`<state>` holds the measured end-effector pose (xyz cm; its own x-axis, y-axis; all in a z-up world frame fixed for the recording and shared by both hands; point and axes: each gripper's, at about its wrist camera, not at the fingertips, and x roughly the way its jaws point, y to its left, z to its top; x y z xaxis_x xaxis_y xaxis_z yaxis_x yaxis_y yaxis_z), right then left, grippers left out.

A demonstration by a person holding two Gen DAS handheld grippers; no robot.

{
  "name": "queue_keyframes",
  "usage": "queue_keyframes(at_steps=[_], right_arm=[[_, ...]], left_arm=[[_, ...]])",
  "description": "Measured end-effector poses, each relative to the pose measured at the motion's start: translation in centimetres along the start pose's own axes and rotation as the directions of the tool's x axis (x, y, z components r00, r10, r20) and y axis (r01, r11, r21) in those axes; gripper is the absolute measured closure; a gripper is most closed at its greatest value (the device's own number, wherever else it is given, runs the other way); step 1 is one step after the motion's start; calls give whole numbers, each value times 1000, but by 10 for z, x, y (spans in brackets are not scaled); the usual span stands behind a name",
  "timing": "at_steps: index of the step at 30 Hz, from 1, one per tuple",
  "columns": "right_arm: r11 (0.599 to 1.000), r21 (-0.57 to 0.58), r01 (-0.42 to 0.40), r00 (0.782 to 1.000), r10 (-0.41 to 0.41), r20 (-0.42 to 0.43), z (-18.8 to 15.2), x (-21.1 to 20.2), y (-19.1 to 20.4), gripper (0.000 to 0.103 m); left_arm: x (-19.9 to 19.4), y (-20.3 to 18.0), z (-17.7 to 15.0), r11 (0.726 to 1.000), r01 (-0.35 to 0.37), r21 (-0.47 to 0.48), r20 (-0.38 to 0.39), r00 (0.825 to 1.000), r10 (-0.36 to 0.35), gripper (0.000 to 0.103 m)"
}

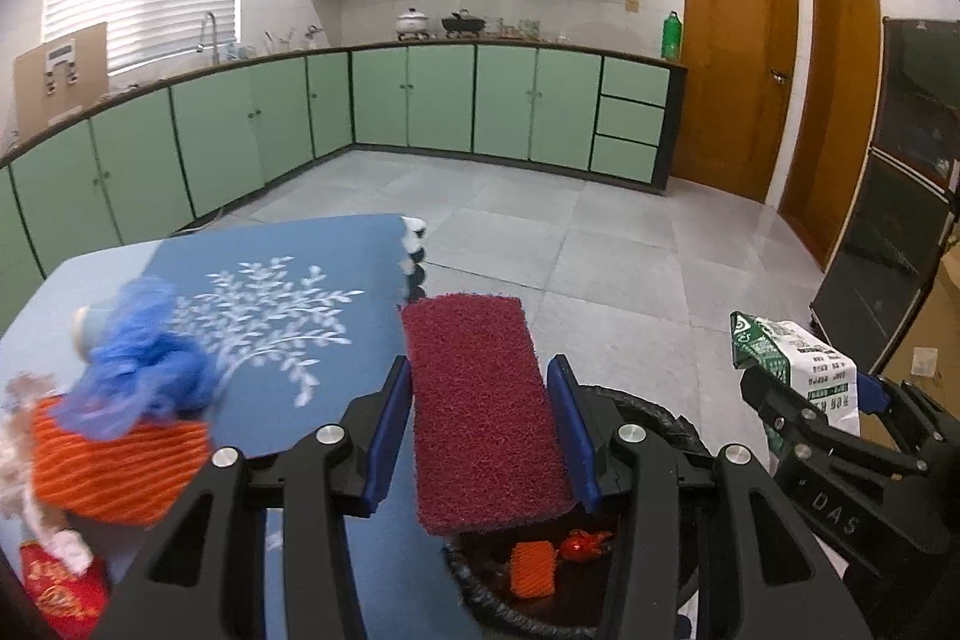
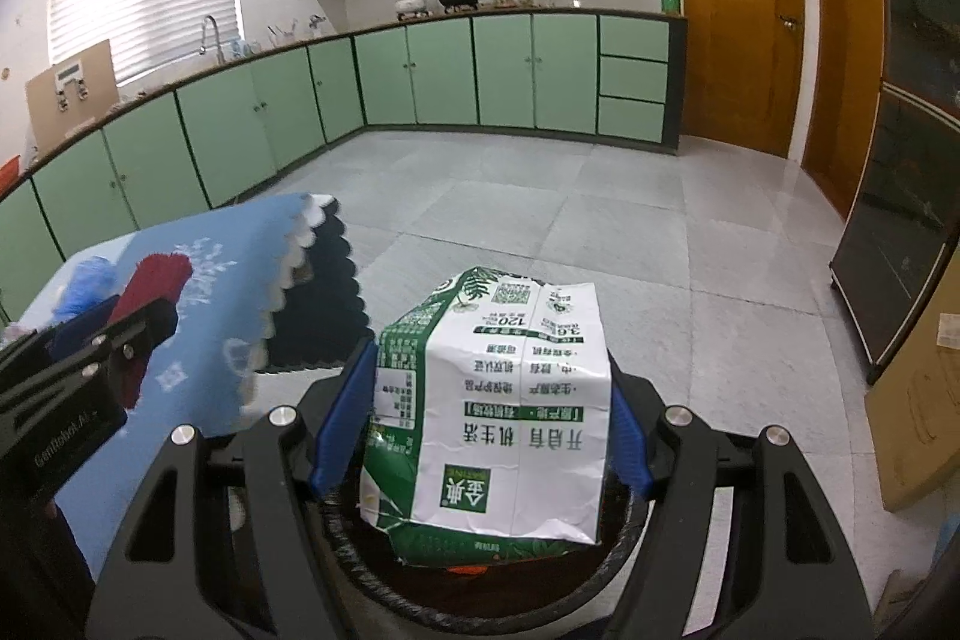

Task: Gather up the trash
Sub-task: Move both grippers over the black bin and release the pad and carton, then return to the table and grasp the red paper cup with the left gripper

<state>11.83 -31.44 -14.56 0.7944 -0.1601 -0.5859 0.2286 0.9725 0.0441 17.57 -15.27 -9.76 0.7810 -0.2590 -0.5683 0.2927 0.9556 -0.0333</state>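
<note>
My left gripper point(image 1: 480, 415) is shut on a dark red scouring pad point(image 1: 480, 412), held flat above a black bin point(image 1: 660, 412) whose inside shows an orange net piece point(image 1: 531, 568) and a red wrapper point(image 1: 582, 544). My right gripper point(image 2: 492, 421) is shut on a green and white milk carton point(image 2: 498, 412), held over the same bin's rim point(image 2: 624, 538). In the left wrist view the right gripper point(image 1: 810, 394) and carton point(image 1: 786, 358) are at the right. The left gripper point(image 2: 114, 340) with the pad point(image 2: 150, 292) shows at the left of the right wrist view.
A table under a blue cloth with a white leaf print point(image 1: 270, 316) holds a blue mesh ball point(image 1: 144, 358), an orange striped net point(image 1: 114, 460) and a red packet point(image 1: 60, 592). Green cabinets point(image 1: 420, 100), wooden doors point(image 1: 738, 70) and a dark cabinet point(image 1: 900, 220) ring the tiled floor.
</note>
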Motion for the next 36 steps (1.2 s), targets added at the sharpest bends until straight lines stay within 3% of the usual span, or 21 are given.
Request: queue_keyframes(at_steps=[12, 13, 14, 15, 16, 18, 26, 30, 36], right_arm=[[1000, 3, 9, 995, -9, -104, -18, 78, -24, 35], [1000, -8, 18, 994, -18, -110, -20, 83, -24, 32], [1000, -14, 25, 993, -27, -115, -21, 87, -23, 21], [999, -19, 35, 993, -37, -115, -23, 90, -24, 16], [999, -25, 39, 993, -42, -115, -24, 91, -24, 16], [999, -30, 45, 992, -48, -117, -25, 91, -26, 16], [996, 6, 83, 993, -83, -81, -16, 69, -36, 13], [997, 31, 64, 997, -63, -36, -4, 40, -31, 12], [999, 35, 0, 999, -1, 34, 8, -8, -4, 11]], left_arm=[[73, -25, -2, 998, 64, 24, -116, 991, -61, 56], [76, -27, -1, 997, 70, 25, -122, 990, -67, 56], [80, -31, 1, 996, 86, 24, -131, 988, -83, 56], [81, -32, 1, 995, 100, 21, -136, 986, -96, 52], [80, -32, 2, 994, 112, 16, -132, 985, -109, 49], [77, -32, 4, 993, 119, 11, -117, 986, -116, 41], [45, -12, 18, 995, 96, -16, -45, 994, -96, 34], [14, 4, 25, 999, 53, -3, 19, 998, -53, 25], [-35, 41, 20, 999, -7, -52, 58, 998, 10, 22]])
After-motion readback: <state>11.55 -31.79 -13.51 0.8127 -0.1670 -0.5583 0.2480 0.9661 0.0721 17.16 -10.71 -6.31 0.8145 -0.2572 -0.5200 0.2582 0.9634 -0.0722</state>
